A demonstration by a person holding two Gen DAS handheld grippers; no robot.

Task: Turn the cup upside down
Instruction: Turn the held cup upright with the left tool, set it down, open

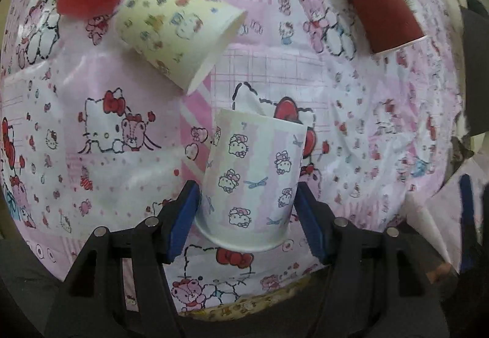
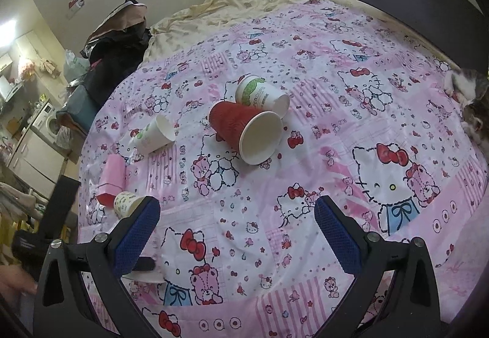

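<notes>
Blue-padded fingers of the left gripper (image 1: 246,212) flank a white kitten-print paper cup (image 1: 253,182), apparently closed on it near the bedspread's (image 1: 382,130) near edge; its wide rim faces the camera, so the flip looks underway, unfinished. Three more cups lie tipped.

Right gripper (image 2: 237,232) gapes wide, empty, above the bedspread; four toppled cups show, the red paper cup (image 2: 244,133) central.

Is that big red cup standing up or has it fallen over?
Tipped over. The red cup lies on its side on the pink bedspread, its white open mouth facing the right wrist camera, its body leaning against another fallen cup.
</notes>
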